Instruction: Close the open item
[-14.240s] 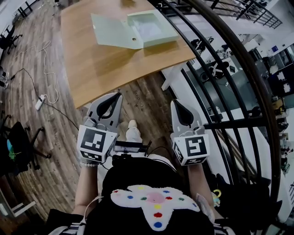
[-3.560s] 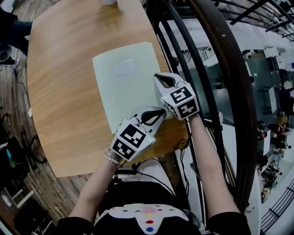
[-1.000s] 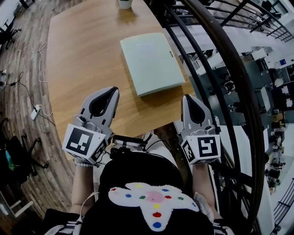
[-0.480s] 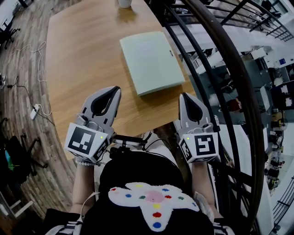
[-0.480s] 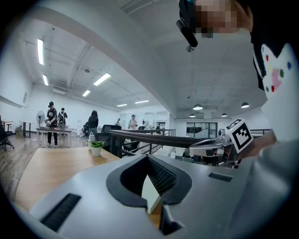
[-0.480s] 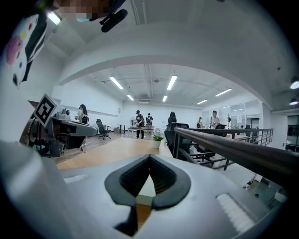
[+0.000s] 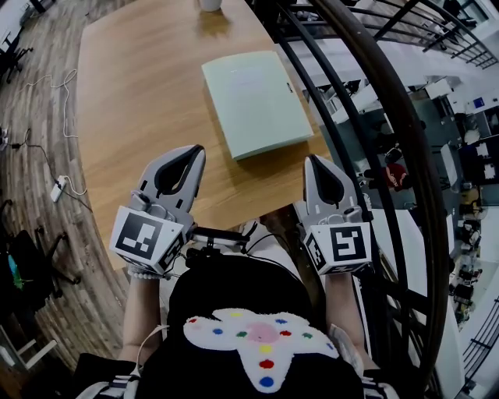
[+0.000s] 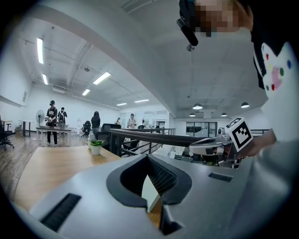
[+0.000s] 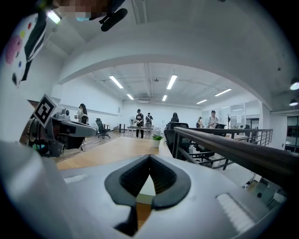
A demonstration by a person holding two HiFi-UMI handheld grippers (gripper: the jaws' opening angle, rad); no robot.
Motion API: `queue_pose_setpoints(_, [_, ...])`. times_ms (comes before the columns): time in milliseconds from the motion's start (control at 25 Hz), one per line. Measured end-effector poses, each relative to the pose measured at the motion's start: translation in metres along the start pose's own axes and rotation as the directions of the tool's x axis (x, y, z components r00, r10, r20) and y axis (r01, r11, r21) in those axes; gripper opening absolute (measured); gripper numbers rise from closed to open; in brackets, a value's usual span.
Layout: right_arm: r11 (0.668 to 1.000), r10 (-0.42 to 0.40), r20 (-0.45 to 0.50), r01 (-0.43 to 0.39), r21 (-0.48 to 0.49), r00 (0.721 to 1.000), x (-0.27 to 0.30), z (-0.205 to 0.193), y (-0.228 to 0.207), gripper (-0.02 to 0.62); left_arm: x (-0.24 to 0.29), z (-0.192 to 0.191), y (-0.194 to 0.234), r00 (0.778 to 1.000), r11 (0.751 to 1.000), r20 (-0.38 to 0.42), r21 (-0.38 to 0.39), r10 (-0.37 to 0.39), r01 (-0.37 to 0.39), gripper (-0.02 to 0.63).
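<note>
A pale green flat box (image 7: 256, 101) lies closed on the wooden table (image 7: 140, 101), towards its right side. My left gripper (image 7: 195, 150) is shut and empty, hovering over the table's near edge well short of the box. My right gripper (image 7: 313, 160) is also shut and empty, just off the table's near right corner. In the left gripper view the jaws (image 8: 147, 156) meet at the tips and a sliver of the box (image 8: 149, 192) shows behind them. The right gripper view shows the same: shut jaws (image 9: 149, 156) with the box (image 9: 147, 189) beyond.
A small potted plant (image 7: 209, 4) stands at the table's far end. A dark curved railing (image 7: 374, 101) runs close along the table's right side. Cables lie on the wooden floor (image 7: 47, 117) to the left. Several people stand far off in the room.
The box, open in the oldest frame, now lies closed, and both grippers have drawn back from its lid to the table's near edge. Over the last second they have hardly moved.
</note>
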State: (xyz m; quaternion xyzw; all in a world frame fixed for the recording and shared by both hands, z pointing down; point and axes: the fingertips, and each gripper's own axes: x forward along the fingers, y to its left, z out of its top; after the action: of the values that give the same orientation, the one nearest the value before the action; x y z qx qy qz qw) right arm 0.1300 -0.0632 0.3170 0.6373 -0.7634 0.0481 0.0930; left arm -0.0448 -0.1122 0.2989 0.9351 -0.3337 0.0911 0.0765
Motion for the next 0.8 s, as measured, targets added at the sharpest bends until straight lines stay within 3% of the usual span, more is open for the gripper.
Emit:
queue_pose_setpoints(160, [0.999,-0.014,0.005,0.013,0.038,1.0,0.0027,-0.0013,-0.0018,0.008,0.0029,-0.0003,0.0023,1.0,1.0,-0.001,0.009,0.001,-0.001,0.005])
queue_pose_setpoints(800, [1.0,0.014,-0.02,-0.014,-0.011,1.0,0.0061,-0.0025,0.0045,0.008,0.0012,-0.0032,0.0055,1.0,1.0,-0.001,0.023,-0.013,0.013,0.006])
